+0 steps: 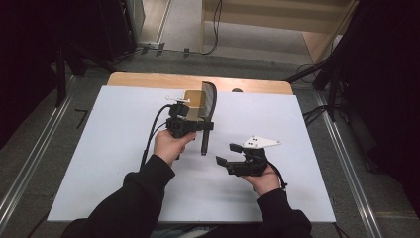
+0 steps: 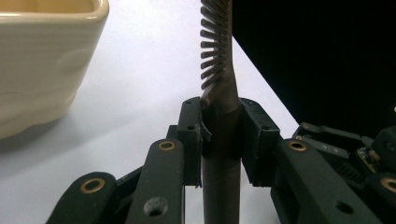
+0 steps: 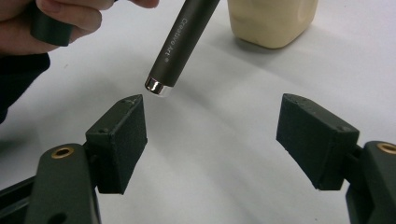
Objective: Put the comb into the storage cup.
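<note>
The dark grey, long-handled brush with stiff bristles (image 1: 208,111) hangs beside the cream ceramic square bowl (image 1: 194,100) above the white table (image 1: 99,148), clamped at its handle by the left hand-held gripper (image 1: 190,125). The right hand-held gripper (image 1: 229,153) waits nearby, jaws apart and empty. This looks like a handover or scrubbing step; next, the brush's free end likely needs steadying.

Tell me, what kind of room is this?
Probably a lab or recording studio: a white-topped table stands between dark curtains, cables trail over the floor, and metal rails run alongside it.
</note>
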